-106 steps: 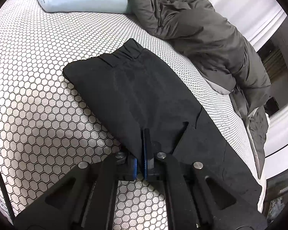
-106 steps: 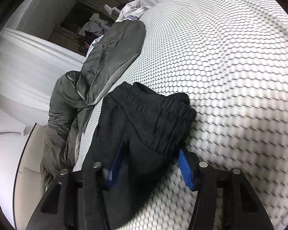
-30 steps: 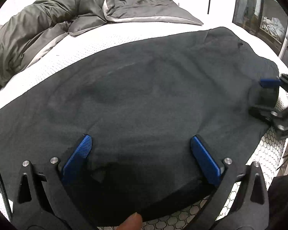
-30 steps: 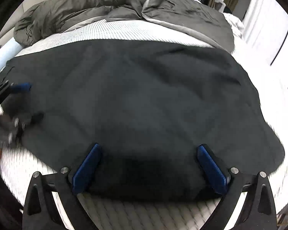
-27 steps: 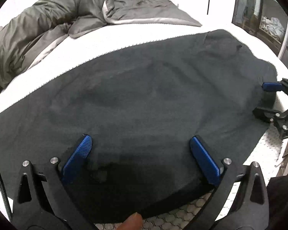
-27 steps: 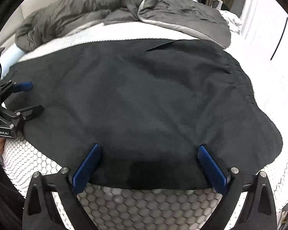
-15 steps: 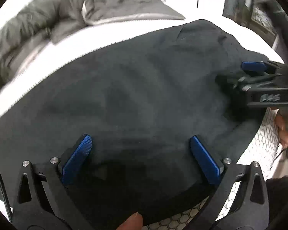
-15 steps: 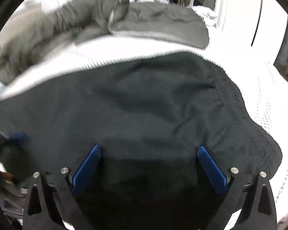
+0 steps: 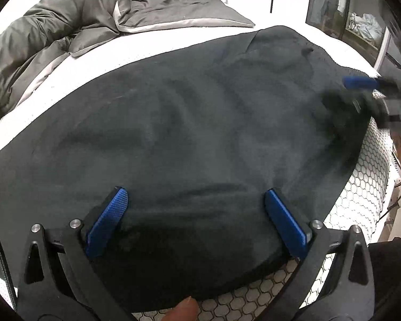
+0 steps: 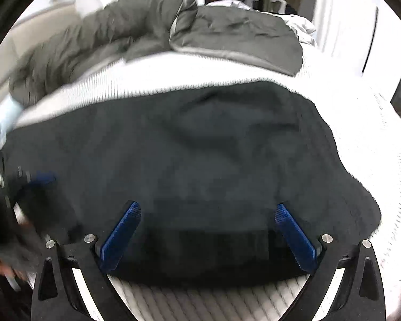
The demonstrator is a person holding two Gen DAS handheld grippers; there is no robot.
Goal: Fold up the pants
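Black pants [image 9: 189, 133] lie spread across the white honeycomb bed cover [image 9: 371, 165]; they also fill the right wrist view [image 10: 200, 160]. My left gripper [image 9: 197, 222] is open, its blue pads straddling the near edge of the pants. My right gripper [image 10: 205, 232] is open over the near edge too. The right gripper shows blurred at the right of the left wrist view [image 9: 371, 93]. The left gripper shows blurred at the left of the right wrist view [image 10: 32, 187].
A grey duvet [image 9: 66, 26] is bunched at the far side of the bed, also in the right wrist view [image 10: 173, 34]. A light blue pillow [image 10: 2, 117] lies at the far left. A glass-door closet [image 9: 355, 13] stands beyond the bed.
Both grippers, open throughout, have moved in over the pants' near edge. The right gripper has shifted along the right edge of the pants. The fabric shows new wrinkles.
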